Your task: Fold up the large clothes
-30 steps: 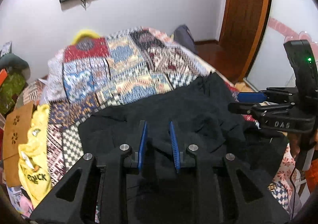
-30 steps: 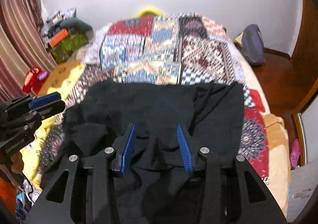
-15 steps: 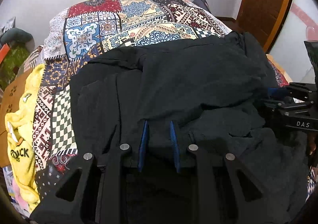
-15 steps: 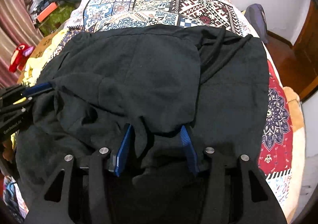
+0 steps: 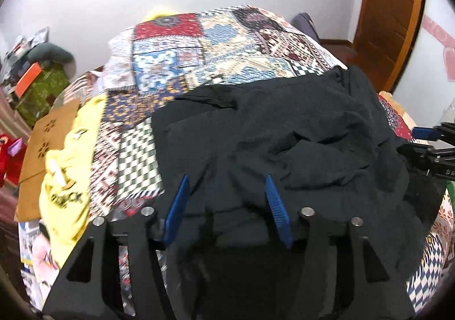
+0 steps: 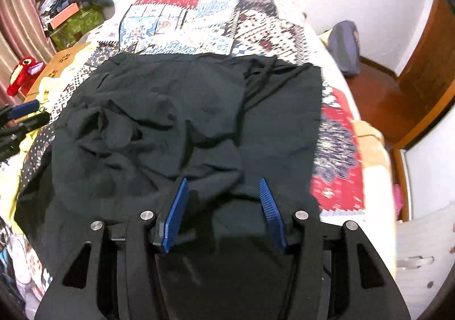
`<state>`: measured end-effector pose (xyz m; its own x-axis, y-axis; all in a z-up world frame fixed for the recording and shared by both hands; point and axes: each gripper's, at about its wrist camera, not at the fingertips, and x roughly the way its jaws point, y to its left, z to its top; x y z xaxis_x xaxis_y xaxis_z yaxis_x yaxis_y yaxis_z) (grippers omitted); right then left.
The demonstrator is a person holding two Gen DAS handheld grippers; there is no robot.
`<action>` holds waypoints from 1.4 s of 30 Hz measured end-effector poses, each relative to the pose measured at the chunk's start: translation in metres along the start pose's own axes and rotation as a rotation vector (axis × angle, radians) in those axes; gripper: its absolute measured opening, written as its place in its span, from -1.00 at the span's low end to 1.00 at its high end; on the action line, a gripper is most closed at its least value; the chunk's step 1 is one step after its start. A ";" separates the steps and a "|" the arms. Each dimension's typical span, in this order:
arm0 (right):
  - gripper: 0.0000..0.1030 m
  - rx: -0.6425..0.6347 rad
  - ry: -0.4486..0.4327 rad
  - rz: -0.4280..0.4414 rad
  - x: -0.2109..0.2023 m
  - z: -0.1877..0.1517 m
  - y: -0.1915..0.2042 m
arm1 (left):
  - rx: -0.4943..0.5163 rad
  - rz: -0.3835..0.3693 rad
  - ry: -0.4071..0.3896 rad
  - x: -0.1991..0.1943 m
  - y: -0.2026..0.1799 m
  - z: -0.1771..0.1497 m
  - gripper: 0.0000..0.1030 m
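Observation:
A large black garment [image 5: 284, 126] lies rumpled across the patchwork quilt [image 5: 199, 44] of a bed. My left gripper [image 5: 226, 178] hovers over the garment's near left edge. Its jaws are opening and stand wide, with the cloth lying loose under them, not pinched. In the right wrist view the same black garment [image 6: 176, 109] shows drawstrings at its far right. My right gripper [image 6: 223, 180] is over the near edge, its jaws wide apart with a slack fold between the pads. Each gripper also shows in the other's view: the right gripper [image 5: 426, 138] and the left gripper [image 6: 22, 115].
A yellow garment [image 5: 65, 178] and a brown cardboard box [image 5: 48, 132] lie at the bed's left side, with a red toy [image 6: 21, 72] beyond. A blue-grey bag [image 6: 344, 44] sits on the floor near a wooden door [image 5: 392, 13] on the right.
The left jaws have spread from a narrow pinch on the cloth to wide apart, letting the fold go. The right jaws have widened a little. The garment now rests flatter on the bed.

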<state>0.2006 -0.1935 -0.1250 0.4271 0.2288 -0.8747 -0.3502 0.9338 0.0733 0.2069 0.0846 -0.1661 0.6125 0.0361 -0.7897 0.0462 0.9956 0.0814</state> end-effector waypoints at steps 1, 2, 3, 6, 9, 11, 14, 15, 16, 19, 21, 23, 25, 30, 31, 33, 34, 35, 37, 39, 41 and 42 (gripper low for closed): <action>-0.01 0.002 -0.010 -0.015 -0.008 -0.005 -0.004 | -0.014 0.002 -0.001 -0.005 0.006 -0.003 0.18; 0.02 0.004 -0.016 -0.027 -0.012 -0.007 -0.006 | -0.030 0.007 0.000 -0.011 0.013 -0.007 0.19; 0.07 0.007 -0.022 -0.039 -0.016 -0.009 -0.008 | -0.046 0.013 0.002 -0.016 0.020 -0.011 0.20; 0.25 0.030 -0.043 -0.077 -0.031 -0.019 -0.017 | -0.072 0.031 0.012 -0.027 0.037 -0.025 0.22; 0.26 0.060 -0.055 -0.100 -0.039 -0.031 -0.026 | -0.118 0.043 0.040 -0.034 0.059 -0.047 0.24; 0.26 0.079 -0.047 -0.109 -0.041 -0.038 -0.032 | -0.151 0.034 0.071 -0.035 0.070 -0.062 0.24; 0.26 0.115 -0.028 -0.127 -0.040 -0.053 -0.044 | -0.189 0.027 0.111 -0.033 0.081 -0.085 0.24; 0.26 0.130 -0.018 -0.130 -0.040 -0.058 -0.048 | -0.203 0.013 0.129 -0.032 0.085 -0.094 0.24; 0.26 0.146 -0.008 -0.132 -0.039 -0.063 -0.052 | -0.209 -0.001 0.141 -0.030 0.086 -0.100 0.24; 0.26 0.195 0.032 -0.151 -0.036 -0.080 -0.068 | -0.251 -0.058 0.197 -0.020 0.089 -0.123 0.24; 0.26 0.220 0.051 -0.162 -0.036 -0.088 -0.075 | -0.270 -0.080 0.228 -0.013 0.090 -0.135 0.25; 0.26 0.242 0.059 -0.171 -0.040 -0.097 -0.085 | -0.305 -0.108 0.250 -0.007 0.089 -0.148 0.25; 0.26 0.263 0.068 -0.181 -0.043 -0.108 -0.094 | -0.349 -0.161 0.270 -0.003 0.087 -0.157 0.25; 0.26 0.334 0.094 -0.177 -0.043 -0.126 -0.116 | -0.402 -0.262 0.285 0.006 0.074 -0.166 0.25; 0.26 0.350 0.101 -0.173 -0.042 -0.129 -0.120 | -0.399 -0.260 0.291 0.009 0.069 -0.167 0.25; 0.26 0.379 0.112 -0.159 -0.038 -0.136 -0.127 | -0.396 -0.251 0.290 0.011 0.065 -0.169 0.25; 0.26 0.393 0.115 -0.147 -0.035 -0.139 -0.130 | -0.395 -0.246 0.285 0.010 0.063 -0.170 0.19; 0.26 0.405 0.113 -0.134 -0.035 -0.140 -0.131 | -0.390 -0.242 0.279 0.009 0.061 -0.170 0.13; 0.26 0.439 0.106 -0.097 -0.032 -0.143 -0.136 | -0.363 -0.220 0.268 0.003 0.059 -0.169 -0.15; 0.26 0.476 0.091 -0.061 -0.029 -0.143 -0.141 | -0.330 -0.192 0.254 -0.003 0.056 -0.168 -0.30; 0.26 0.492 0.072 -0.037 -0.028 -0.140 -0.142 | -0.297 -0.164 0.231 -0.013 0.053 -0.167 -0.38; 0.26 0.498 0.055 -0.021 -0.029 -0.138 -0.142 | -0.274 -0.143 0.217 -0.019 0.050 -0.164 -0.41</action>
<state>0.1231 -0.3704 -0.1764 0.3806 0.2067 -0.9013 0.1040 0.9589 0.2638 0.0682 0.1481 -0.2467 0.4321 -0.1163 -0.8943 -0.1115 0.9772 -0.1809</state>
